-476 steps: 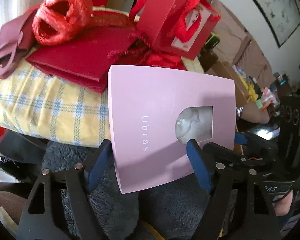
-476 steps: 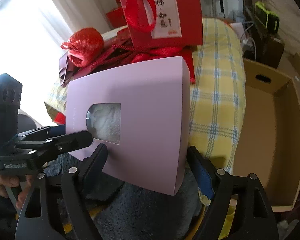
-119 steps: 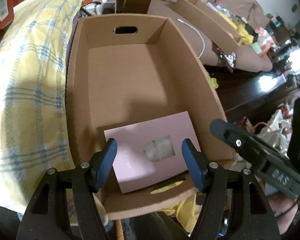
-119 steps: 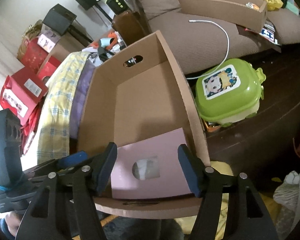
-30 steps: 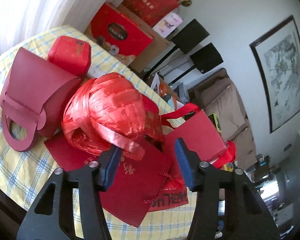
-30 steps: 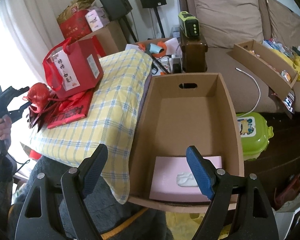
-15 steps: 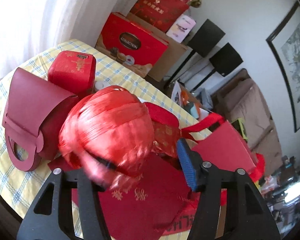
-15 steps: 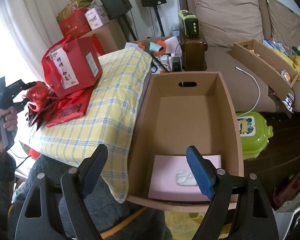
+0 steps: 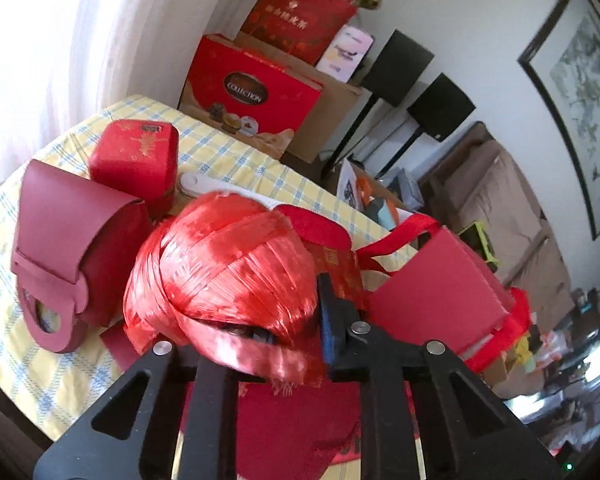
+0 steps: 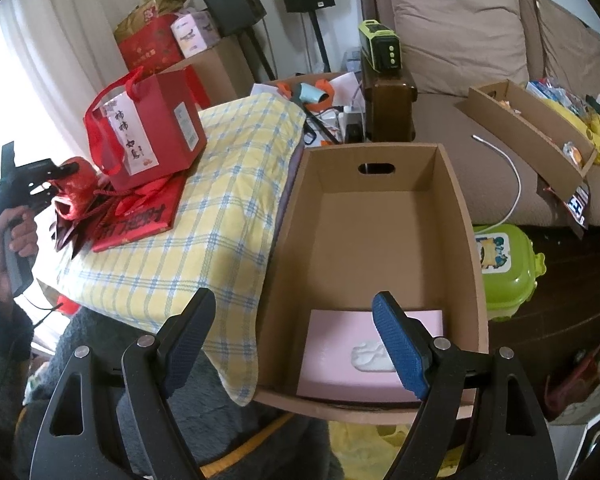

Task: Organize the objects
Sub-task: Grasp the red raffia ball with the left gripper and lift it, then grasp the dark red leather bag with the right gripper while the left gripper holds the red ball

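A red ribbon ball (image 9: 224,268) sits between the jaws of my left gripper (image 9: 260,316), which are closing on it. The blue right pad (image 9: 330,328) presses its side and its lower edge is pinched; the left pad is hidden behind it. In the right wrist view a hand holds that gripper (image 10: 40,184) at the ball (image 10: 76,188), at the far left of the yellow checked table (image 10: 228,184). My right gripper (image 10: 294,304) stands open and holds nothing, above the near edge of a cardboard box (image 10: 464,240). A pink carton (image 10: 340,344) lies inside the box.
On the table: a dark red bag-shaped case (image 9: 72,236), a small red box (image 9: 136,156), a red gift bag (image 10: 148,128) and flat red folders (image 10: 140,220). A green lidded tub (image 10: 504,268) stands right of the box. A long cardboard tray (image 10: 528,120) lies on the sofa.
The left jaws have closed in from either side of the ribbon ball until they squeeze it, and the ball now fills more of that view. The right gripper has stayed where it was, open.
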Tool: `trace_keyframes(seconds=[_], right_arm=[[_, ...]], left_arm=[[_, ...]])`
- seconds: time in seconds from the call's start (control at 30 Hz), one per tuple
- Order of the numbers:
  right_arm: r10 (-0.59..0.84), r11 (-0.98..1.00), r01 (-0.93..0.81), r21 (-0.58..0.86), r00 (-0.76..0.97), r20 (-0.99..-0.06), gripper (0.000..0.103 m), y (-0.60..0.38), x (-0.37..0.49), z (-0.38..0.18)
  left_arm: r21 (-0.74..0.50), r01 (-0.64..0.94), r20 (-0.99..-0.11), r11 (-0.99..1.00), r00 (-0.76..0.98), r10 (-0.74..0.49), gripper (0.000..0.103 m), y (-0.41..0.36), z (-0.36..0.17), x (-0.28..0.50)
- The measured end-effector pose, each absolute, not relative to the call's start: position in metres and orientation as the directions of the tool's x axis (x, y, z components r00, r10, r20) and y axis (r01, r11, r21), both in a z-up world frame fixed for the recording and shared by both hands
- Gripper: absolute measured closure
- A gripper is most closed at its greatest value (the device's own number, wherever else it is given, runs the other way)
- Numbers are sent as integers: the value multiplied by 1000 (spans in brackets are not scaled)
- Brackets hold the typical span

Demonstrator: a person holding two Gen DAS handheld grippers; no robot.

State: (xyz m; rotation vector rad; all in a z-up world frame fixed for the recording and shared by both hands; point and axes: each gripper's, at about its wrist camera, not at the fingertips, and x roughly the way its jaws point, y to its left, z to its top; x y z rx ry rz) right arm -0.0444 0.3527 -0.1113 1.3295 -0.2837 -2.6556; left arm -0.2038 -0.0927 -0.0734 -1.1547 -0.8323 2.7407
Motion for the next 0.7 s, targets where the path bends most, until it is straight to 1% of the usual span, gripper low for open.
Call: trace_keyframes(seconds=[0.23,0.3,0.37,0.4,0.53,0.6,0.7], right_arm=[[-243,-966,84,243,-609,-755,21,338,-45,-106],[-253,-964,90,251,-609,-752,21,331,-48,-108],[-283,-955,106,277,-606,-743,21,323,-48,-109],[-320,-943,127,309,-604,-730,21,316,-49,-109],[-389,-916,169,364,-601,-699,21,292,-50,-101],[-404,-911,191,367,-600,-691,21,273,-54,-93],[-430,-901,242,360,-597,-677,21,245,-61,-78]], left_arm=[[-533,107,-580,-839,-769,270,88,-129,-38,-176],[-537,112,-562,-836,-787,256,88,-145,-27,-169],[-524,133,-544,-842,-813,210,88,-164,-12,-161],[-507,142,-537,-850,-824,183,88,-171,-6,-156],[-340,201,-540,-919,-841,16,88,-196,17,-140],[-287,227,-543,-931,-839,-37,88,-206,23,-134],[-266,266,-533,-927,-842,-88,88,-224,27,-125]])
